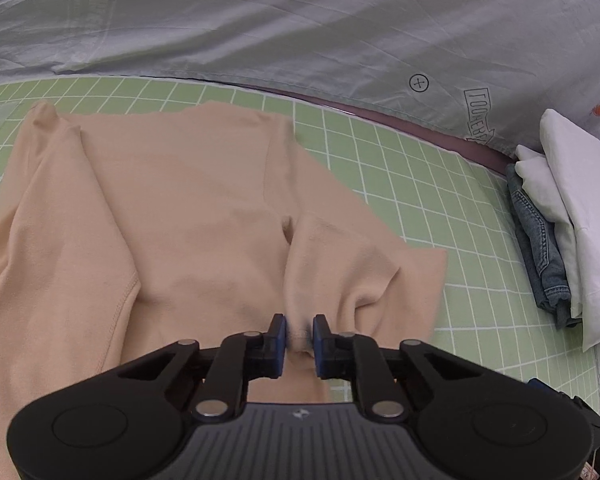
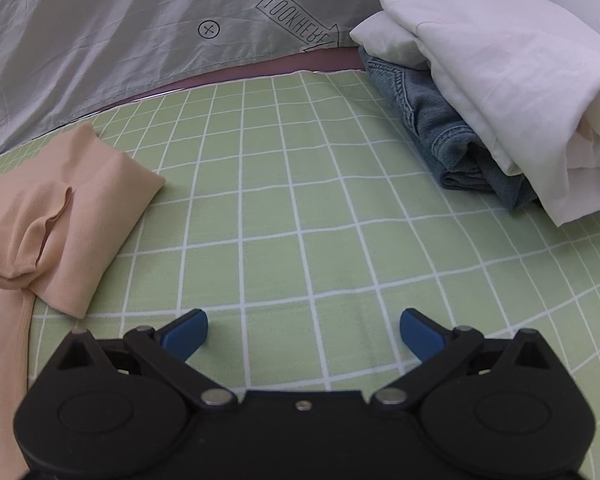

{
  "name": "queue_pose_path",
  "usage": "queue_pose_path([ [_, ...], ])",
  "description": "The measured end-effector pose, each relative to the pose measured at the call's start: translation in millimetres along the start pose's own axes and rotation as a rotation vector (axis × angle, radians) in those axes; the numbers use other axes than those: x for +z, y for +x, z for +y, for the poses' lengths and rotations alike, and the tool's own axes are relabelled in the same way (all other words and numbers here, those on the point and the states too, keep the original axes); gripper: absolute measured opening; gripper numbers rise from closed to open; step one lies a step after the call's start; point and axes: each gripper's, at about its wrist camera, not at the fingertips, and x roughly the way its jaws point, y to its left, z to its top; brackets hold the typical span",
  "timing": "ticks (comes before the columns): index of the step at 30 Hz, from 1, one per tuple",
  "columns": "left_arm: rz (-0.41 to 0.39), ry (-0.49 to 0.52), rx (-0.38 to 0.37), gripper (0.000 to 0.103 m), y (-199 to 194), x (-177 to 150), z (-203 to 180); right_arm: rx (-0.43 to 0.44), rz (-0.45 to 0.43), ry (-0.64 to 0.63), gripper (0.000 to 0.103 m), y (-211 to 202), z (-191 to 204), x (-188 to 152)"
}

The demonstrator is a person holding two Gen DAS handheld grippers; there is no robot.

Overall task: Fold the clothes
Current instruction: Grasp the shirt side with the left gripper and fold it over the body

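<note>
So your left gripper [image 1: 299, 334] had its blue pads pressed onto a raised pleat of the peach top [image 1: 188, 208], which lay spread on the green checked sheet [image 1: 400, 184], its left sleeve trailing toward seven o'clock in the left wrist view and the bunched right sleeve lying toward three o'clock of the pinch. By my reading, you were at the start of a fold: the cloth was seized near the hem edge closest to you, but nothing had been carried over yet. Further right, your right gripper [image 2: 303, 330] hung over bare sheet with its jaws spread wide and nothing between them; the top's nearest folded edge sat at about nine o'clock from it, near but apart. At two o'clock from that gripper the finished pile waited, a white garment [image 2: 500, 72] stacked on folded jeans [image 2: 432, 120], against the grey printed duvet [image 2: 120, 40]. The next move probably called for your right hand to shift left and catch a matching spot, so both pinches could lift evenly without dragging the body askew.
</note>
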Motion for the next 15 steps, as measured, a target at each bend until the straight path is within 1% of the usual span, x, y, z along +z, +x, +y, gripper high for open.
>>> queue_pose_path([
  [1, -0.002, 0.008, -0.004, 0.008, 0.9, -1.0, -1.9, -0.001, 0.000, 0.002, 0.103, 0.2, -0.6, 0.2],
  [2, -0.005, 0.017, -0.007, 0.007, 1.8, -2.1, -3.8, -0.001, 0.000, 0.003, 0.103, 0.3, -1.2, 0.4],
  [7, -0.068, -0.038, 0.027, 0.006, -15.3, 2.4, 6.9, -0.013, -0.004, 0.018, 0.103, -5.7, -0.8, -1.4],
  [11, -0.126, -0.070, 0.043, 0.006, -43.5, 14.1, 29.8, -0.027, -0.003, 0.053, 0.103, -15.5, 3.6, -5.0],
  [15, -0.199, -0.105, 0.072, 0.006, -75.9, 27.7, 63.9, -0.040, -0.009, 0.082, 0.103, -26.0, 16.8, -11.5],
])
